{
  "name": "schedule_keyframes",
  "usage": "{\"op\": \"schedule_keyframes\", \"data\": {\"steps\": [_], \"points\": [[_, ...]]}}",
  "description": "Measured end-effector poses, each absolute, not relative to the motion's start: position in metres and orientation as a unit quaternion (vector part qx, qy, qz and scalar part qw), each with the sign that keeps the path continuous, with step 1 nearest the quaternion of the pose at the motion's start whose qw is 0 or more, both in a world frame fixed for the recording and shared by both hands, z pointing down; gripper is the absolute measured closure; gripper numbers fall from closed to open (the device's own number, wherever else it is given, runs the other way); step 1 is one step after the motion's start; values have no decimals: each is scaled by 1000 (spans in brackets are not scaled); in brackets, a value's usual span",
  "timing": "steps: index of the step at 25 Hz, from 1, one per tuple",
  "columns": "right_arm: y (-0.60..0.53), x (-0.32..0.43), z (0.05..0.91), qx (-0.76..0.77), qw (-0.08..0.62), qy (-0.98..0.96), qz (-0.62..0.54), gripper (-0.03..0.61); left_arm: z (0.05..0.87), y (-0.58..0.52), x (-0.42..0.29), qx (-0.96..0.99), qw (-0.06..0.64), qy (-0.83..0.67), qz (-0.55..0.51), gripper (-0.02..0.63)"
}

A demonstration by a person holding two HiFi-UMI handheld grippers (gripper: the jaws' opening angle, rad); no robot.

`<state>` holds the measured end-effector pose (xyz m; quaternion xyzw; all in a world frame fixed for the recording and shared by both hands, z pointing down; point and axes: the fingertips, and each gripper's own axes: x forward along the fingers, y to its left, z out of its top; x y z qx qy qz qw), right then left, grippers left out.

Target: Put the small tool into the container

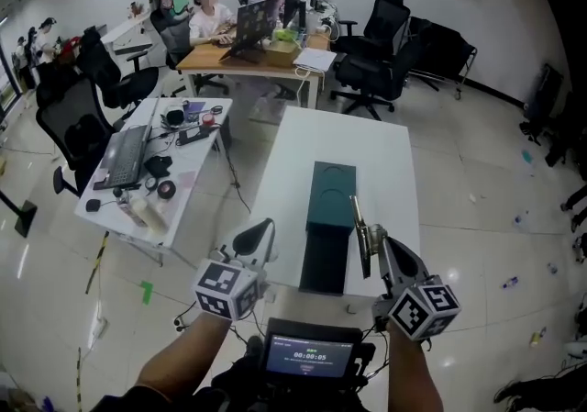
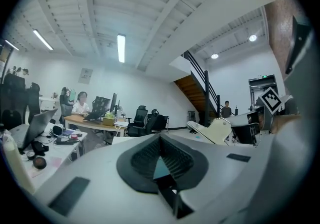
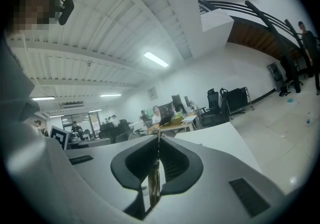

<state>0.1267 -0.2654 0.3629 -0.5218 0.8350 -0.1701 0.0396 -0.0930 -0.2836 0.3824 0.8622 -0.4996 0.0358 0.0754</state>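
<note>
My right gripper (image 1: 374,241) is clamped tight on the small tool (image 1: 360,234), a thin metal strip that sticks out forward past the jaws. In the right gripper view it stands edge-on between them. My left gripper (image 1: 260,234) has its tips together with nothing in them.

So the pick-up is done and the putting-in is not. The tool is in the air over the near part of the white desk (image 1: 394,172), just beside the right long side of the container (image 1: 332,190) and not over it. The container is a dark teal box lying lengthwise down the middle of the desk, with a darker section reaching toward the near edge. I cannot tell whether that section is an open mouth or a lid. By my reckoning, what remains is to carry the tool across above the opening, lower it in and let go.

The way looks free: the desk carries little besides the container, and nothing lies between the tool and it. My left gripper sits off the container's near left corner, close but not in the path.

Further out, a second desk (image 1: 188,194) stands to the left, cluttered with a laptop (image 1: 124,155) and bottles (image 1: 147,213). Beyond the far edge, people sit at a wooden desk (image 1: 206,57) with monitors, and black office chairs (image 1: 376,61) stand nearby. A small screen (image 1: 310,355) hangs below me.
</note>
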Motion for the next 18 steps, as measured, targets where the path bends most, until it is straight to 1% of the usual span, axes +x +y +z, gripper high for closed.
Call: {"op": "schedule_keyframes", "data": {"steps": [3, 7, 11, 18], "points": [[-280, 117, 392, -529, 25, 825, -199, 563, 400, -305, -109, 844, 83, -528, 45, 591], [-297, 102, 447, -536, -1, 807, -248, 563, 428, -327, -122, 831, 123, -541, 49, 591], [-311, 95, 500, -546, -33, 788, -283, 563, 457, -346, -132, 823, 132, -549, 59, 591], [-338, 84, 565, -562, -49, 765, -311, 563, 511, -372, -132, 824, 157, -536, 94, 591]]}}
